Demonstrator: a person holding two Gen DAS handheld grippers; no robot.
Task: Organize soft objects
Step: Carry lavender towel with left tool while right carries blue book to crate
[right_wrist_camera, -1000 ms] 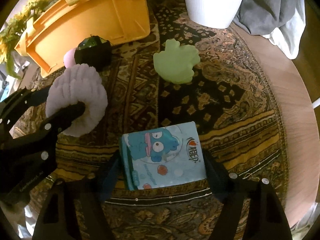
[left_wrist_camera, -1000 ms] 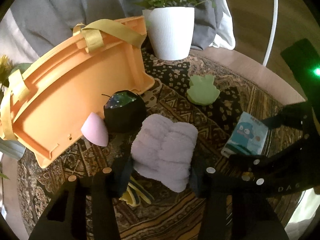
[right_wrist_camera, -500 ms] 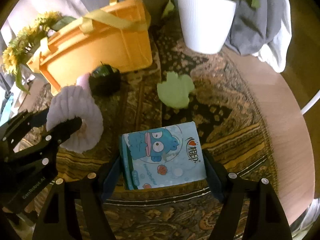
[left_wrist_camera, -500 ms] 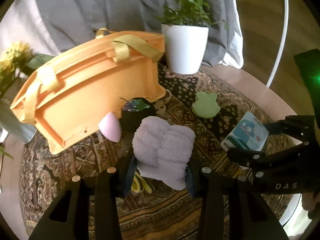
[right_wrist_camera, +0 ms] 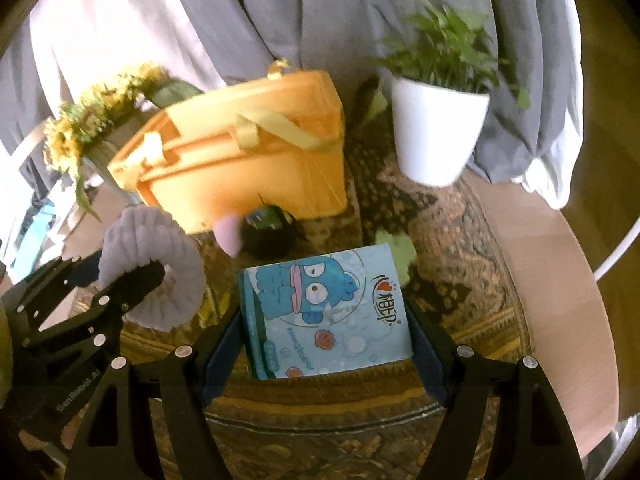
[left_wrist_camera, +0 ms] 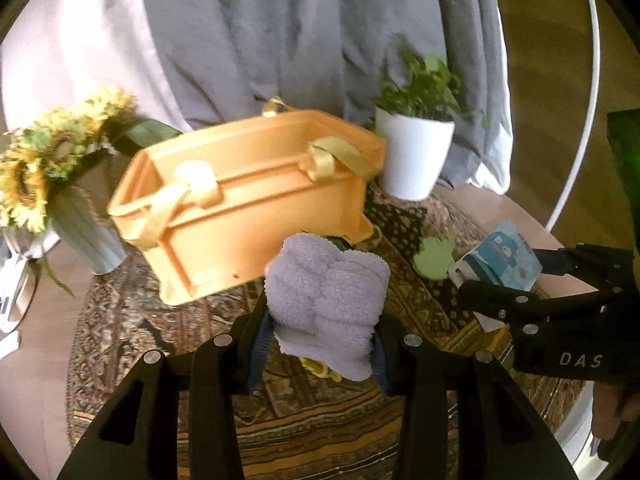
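Both tongs (left_wrist_camera: pixel 320 344) (right_wrist_camera: pixel 324 340) around soft packs

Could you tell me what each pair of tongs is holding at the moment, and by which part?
The left tongs pinch the lavender plush cloth by its lower sides; the right tongs clamp the blue tissue pack across its two side edges.

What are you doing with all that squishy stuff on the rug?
Someone is tidying soft things with a grabbing tool in each hand. The left tool is squeezing a fluffy purple towel, and the right tool grips a blue tissue pack. Both are held in the air near the orange basket. A green sponge, a pink sponge and a black pouch wait on the rug.
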